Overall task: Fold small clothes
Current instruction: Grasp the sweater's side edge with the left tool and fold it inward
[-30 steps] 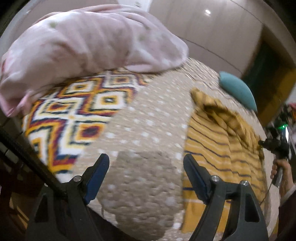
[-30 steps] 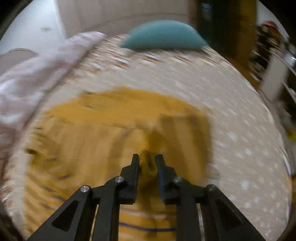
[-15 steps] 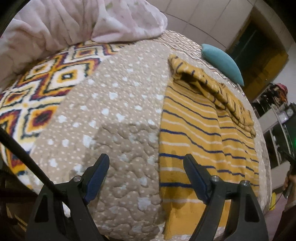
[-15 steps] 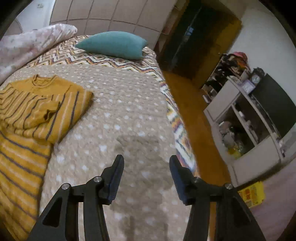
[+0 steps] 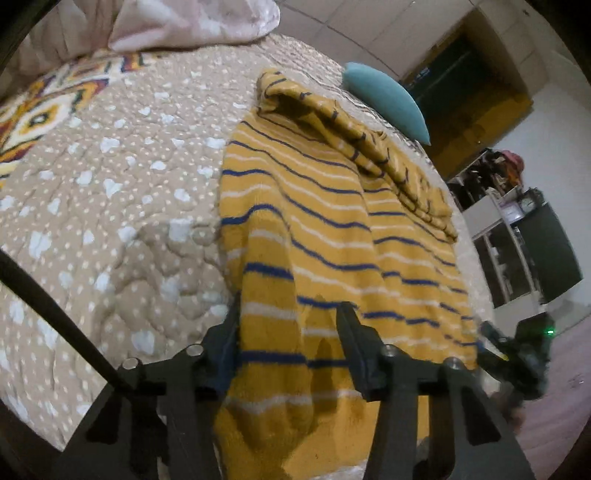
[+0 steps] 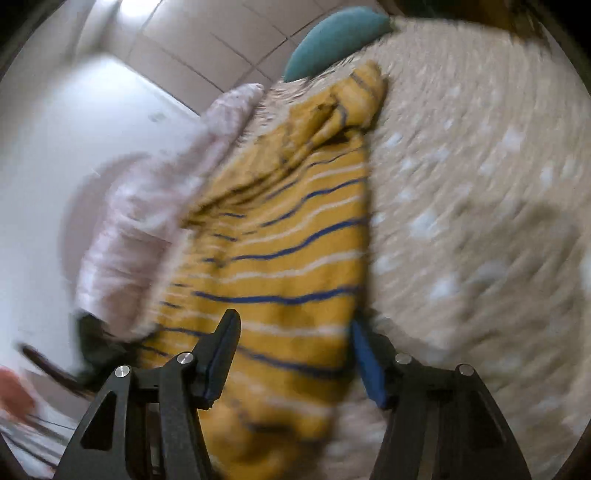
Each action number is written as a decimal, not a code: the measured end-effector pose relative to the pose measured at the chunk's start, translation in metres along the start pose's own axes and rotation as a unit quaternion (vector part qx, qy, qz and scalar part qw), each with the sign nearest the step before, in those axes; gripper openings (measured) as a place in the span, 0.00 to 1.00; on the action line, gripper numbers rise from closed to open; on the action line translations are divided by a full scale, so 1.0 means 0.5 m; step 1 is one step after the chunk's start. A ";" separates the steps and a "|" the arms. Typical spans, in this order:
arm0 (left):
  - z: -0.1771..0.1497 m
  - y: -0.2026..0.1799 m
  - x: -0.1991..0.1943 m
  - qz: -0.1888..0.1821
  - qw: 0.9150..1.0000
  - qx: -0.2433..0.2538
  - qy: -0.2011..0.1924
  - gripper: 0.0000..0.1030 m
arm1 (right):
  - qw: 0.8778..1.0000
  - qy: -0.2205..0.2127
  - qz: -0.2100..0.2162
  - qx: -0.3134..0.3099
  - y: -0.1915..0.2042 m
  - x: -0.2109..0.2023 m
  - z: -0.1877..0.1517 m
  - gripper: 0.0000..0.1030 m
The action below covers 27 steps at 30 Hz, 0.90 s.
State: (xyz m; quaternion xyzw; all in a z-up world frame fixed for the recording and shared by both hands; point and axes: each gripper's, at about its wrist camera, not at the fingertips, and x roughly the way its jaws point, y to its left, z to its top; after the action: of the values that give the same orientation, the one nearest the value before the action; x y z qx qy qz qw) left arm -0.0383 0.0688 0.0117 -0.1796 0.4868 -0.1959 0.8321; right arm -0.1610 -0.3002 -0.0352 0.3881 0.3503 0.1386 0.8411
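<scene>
A small yellow sweater [image 5: 325,236] with blue and white stripes lies flat on the beige dotted bedspread [image 5: 110,192], its sleeves folded across the far end. My left gripper [image 5: 288,332] is open, its jaws straddling the sweater's near left hem corner. My right gripper [image 6: 291,350] is open over the near right hem of the sweater [image 6: 280,251]; that view is blurred. The right gripper also shows in the left wrist view [image 5: 517,354] at the bed's right edge.
A teal pillow [image 5: 388,99] lies at the far end of the bed. A pink blanket [image 5: 192,22] is heaped at the far left. Shelves [image 5: 517,229] and floor lie beyond the bed's right edge.
My right gripper let go of the sweater, opened, swung away, then came back over the near hem. My left gripper moved right onto the sweater's near corner.
</scene>
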 end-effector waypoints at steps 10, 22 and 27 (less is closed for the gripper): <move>-0.028 0.008 -0.023 -0.013 0.998 -0.052 -0.029 0.59 | 0.999 -0.005 0.046 0.006 0.032 -0.002 -0.096 0.61; -0.026 -0.042 -0.052 0.071 0.997 -0.010 -0.023 0.07 | 0.997 -0.001 -0.063 -0.036 0.071 -0.008 -0.128 0.13; -0.066 -0.063 -0.138 0.049 0.998 0.017 -0.042 0.06 | 0.999 0.011 -0.028 -0.028 0.069 -0.086 -0.148 0.11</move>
State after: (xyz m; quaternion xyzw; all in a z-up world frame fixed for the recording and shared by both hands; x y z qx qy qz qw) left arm -0.1031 0.0729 0.0630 -0.1492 0.4563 -0.1556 0.8633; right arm -0.2420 -0.2579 -0.0220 0.3528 0.3667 0.1289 0.8511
